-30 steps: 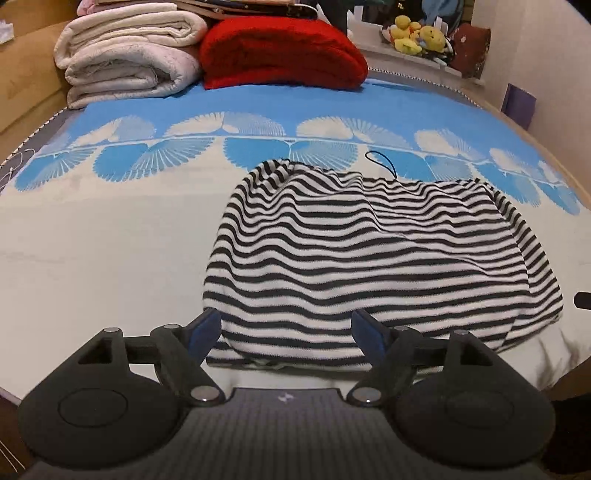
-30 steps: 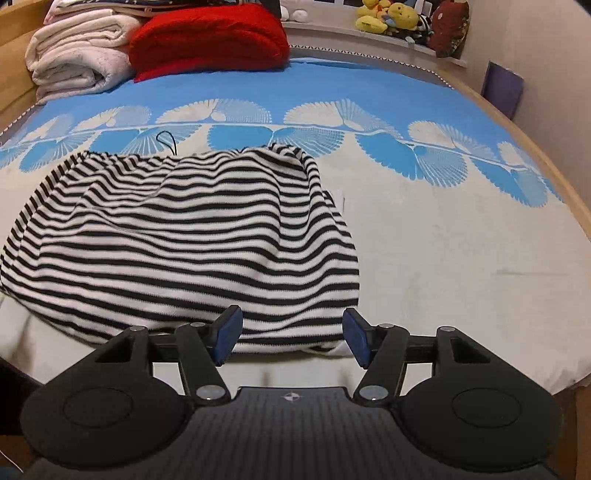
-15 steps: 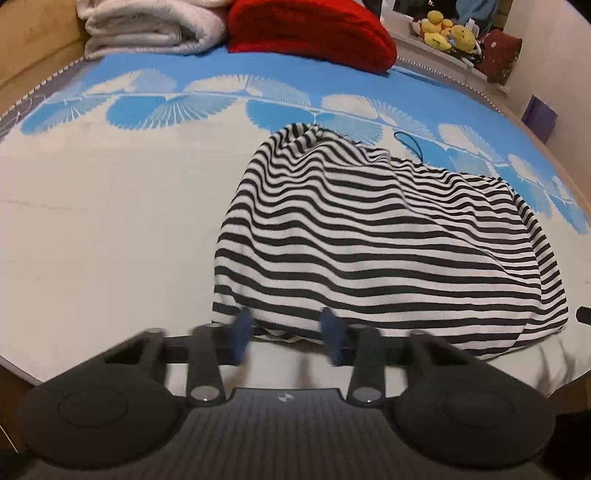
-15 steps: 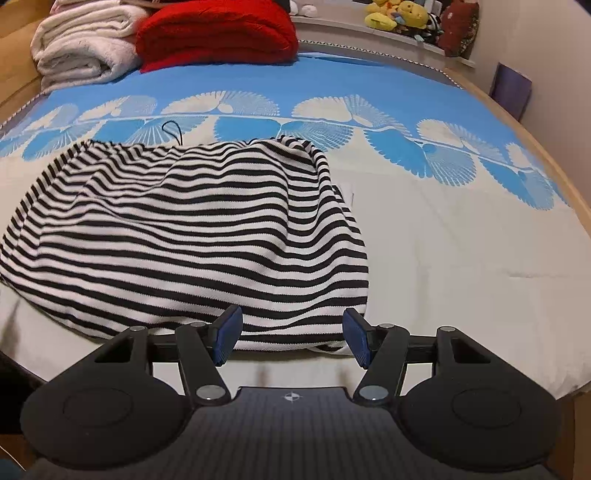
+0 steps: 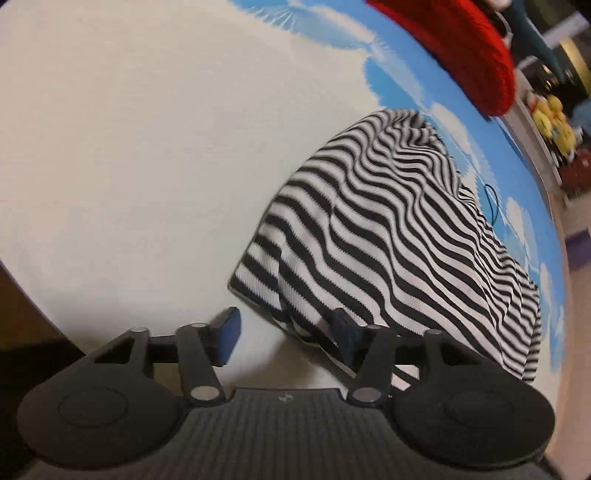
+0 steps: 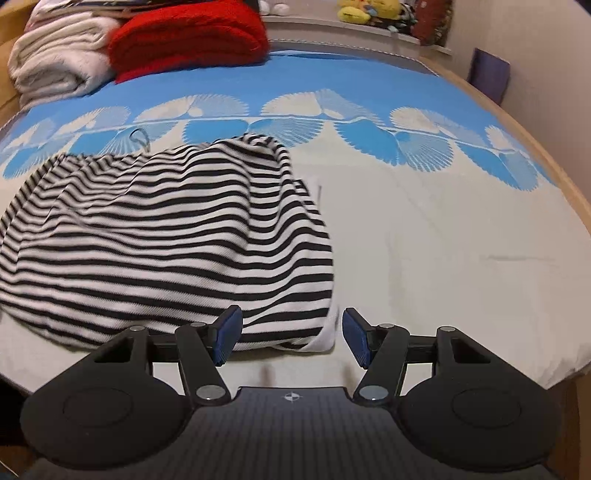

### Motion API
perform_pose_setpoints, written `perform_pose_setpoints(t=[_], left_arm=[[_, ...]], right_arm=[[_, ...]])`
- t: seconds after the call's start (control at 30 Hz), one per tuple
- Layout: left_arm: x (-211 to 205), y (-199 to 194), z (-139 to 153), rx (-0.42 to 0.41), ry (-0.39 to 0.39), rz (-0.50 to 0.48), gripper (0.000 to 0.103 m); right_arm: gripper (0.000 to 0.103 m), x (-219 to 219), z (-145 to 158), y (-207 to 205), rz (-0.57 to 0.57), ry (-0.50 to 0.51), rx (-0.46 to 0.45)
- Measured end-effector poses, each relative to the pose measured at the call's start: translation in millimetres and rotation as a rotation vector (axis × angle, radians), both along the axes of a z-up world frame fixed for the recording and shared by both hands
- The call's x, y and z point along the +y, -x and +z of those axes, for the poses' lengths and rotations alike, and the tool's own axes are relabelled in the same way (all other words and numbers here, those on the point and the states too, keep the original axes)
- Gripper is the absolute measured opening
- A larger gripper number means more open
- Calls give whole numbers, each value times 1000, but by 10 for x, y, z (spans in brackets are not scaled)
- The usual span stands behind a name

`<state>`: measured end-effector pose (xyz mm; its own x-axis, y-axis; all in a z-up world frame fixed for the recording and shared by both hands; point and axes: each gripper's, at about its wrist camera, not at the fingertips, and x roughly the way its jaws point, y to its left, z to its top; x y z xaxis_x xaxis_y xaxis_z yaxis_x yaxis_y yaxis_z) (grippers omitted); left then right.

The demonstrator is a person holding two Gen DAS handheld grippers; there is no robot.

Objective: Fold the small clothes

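Note:
A black-and-white striped garment [image 5: 399,236] lies flat on the bed's cream and blue cover [image 5: 129,147]. My left gripper [image 5: 286,334] is tilted low at its near left corner. Its jaws are opening and the corner's hem lies between them; the right finger [image 5: 345,334] rests against the cloth and the left finger stands apart from it. In the right wrist view the same garment [image 6: 166,236] spreads to the left. My right gripper [image 6: 291,332] is open at the near right corner, whose white hem [image 6: 325,341] lies between the jaws, untouched by the pads.
A red blanket [image 6: 188,40] and folded white blankets [image 6: 62,62] sit at the far end of the bed. Plush toys [image 6: 365,11] stand on a ledge behind. The wooden bed edge [image 6: 569,192] runs along the right. A thin black cord loop [image 6: 138,136] lies at the garment's far edge.
My left gripper dropped toward the garment's near left corner and rolled, so its view tilts. Its jaws narrowed, then widened again. The right gripper stayed almost still and open.

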<state>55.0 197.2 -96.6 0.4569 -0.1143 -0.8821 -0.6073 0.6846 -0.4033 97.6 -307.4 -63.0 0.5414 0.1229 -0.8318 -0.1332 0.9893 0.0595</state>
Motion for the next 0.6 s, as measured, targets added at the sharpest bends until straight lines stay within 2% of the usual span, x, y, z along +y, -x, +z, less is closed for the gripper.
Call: perform_pose_setpoints(t=[0.23,0.3,0.33,0.37,0.43,0.53,0.6], left_arm=[[67,-96,-74,-49,25,92,63],[40,-162,-80,-58,14,99,49],[16,-199,-79,-59,-1,87,27],[-11,-212,-65,-63,-15,80,23],[-92,-232,32,-90,-69,74,17],[-265,-269,265,-137,-154,27,14],[-446,-312,477,-176,-226,-34,13]], right_arm=[[62,-155,-16,-61,-95,-59,37],[62,-178,-12,-70,-104,-57,35],[62,-197,-8,-74,-111,-54,33],[62,-212,0,-82,-118,-53,31],[62,-297,40,-99,-146,-62,23],[62,-525,163,-217,-181,-123,7],[62,-681,236,-331,-171,-105,-24]])
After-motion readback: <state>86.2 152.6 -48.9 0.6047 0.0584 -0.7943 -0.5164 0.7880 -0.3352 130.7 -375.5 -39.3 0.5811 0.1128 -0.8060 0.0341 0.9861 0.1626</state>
